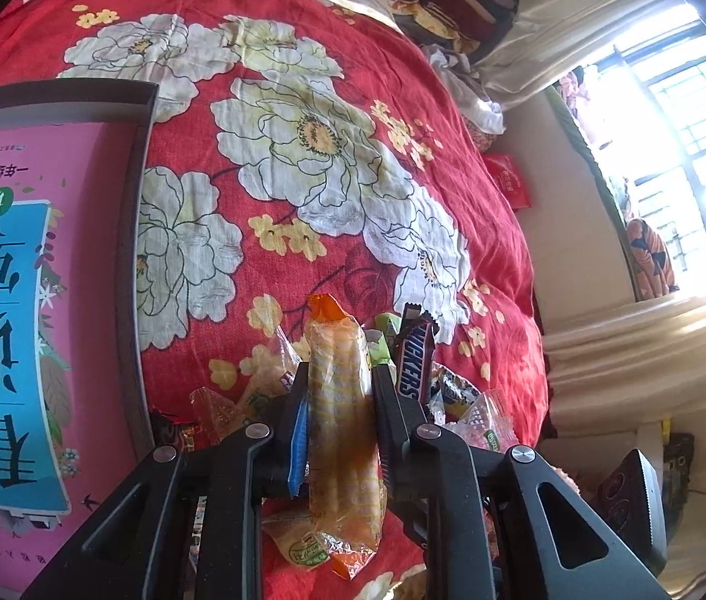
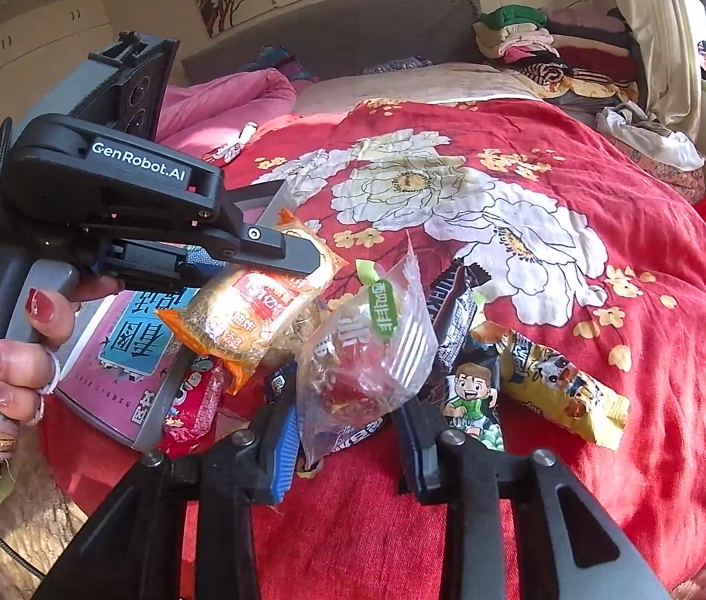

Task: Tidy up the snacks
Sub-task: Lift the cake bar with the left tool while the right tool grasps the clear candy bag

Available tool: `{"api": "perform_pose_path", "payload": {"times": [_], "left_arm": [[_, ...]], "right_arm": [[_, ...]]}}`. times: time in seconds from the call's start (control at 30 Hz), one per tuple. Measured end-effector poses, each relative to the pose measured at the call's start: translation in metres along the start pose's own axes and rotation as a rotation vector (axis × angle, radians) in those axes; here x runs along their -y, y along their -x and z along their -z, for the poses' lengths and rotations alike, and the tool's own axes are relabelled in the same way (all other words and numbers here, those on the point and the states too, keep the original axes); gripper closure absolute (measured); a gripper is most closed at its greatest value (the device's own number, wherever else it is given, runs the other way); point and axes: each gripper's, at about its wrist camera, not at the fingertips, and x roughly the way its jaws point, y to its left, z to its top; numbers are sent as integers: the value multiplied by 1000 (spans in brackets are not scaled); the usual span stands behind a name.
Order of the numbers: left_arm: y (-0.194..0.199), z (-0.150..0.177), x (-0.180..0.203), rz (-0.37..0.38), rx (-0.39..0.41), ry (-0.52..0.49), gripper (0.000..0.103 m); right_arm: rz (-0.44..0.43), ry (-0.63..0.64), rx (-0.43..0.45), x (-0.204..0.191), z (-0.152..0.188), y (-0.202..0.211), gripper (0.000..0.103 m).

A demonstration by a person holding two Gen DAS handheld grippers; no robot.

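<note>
Both wrist cameras look steeply down along their fingers, close over the snack pile (image 1: 403, 390) on the red floral bedspread (image 2: 578, 230); both views share it.

Orange-ended clear snack pack (image 1: 342, 430) – upright, lifted above the pile. Clear bag with green label (image 2: 368, 350) – tilted, atop the heap. Snickers bar (image 1: 415, 350) and yellow chip packet (image 2: 560, 385) lie on the red bedspread (image 2: 628, 300).

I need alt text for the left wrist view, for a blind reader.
The left gripper is shut on an orange-ended snack packet above a red floral bedspread. A Snickers bar lies behind it, a pink book to the left.
</note>
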Motion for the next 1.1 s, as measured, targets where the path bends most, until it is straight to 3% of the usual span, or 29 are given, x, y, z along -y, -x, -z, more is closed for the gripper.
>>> {"api": "perform_pose_path", "payload": {"times": [0.53, 1.1], "left_arm": [[70, 21, -36, -67, 133, 25, 80], [111, 48, -71, -154, 211, 38, 80]], "right_arm": [[-65, 57, 32, -24, -6, 9, 68], [-131, 138, 32, -76, -23, 10, 68]]}}
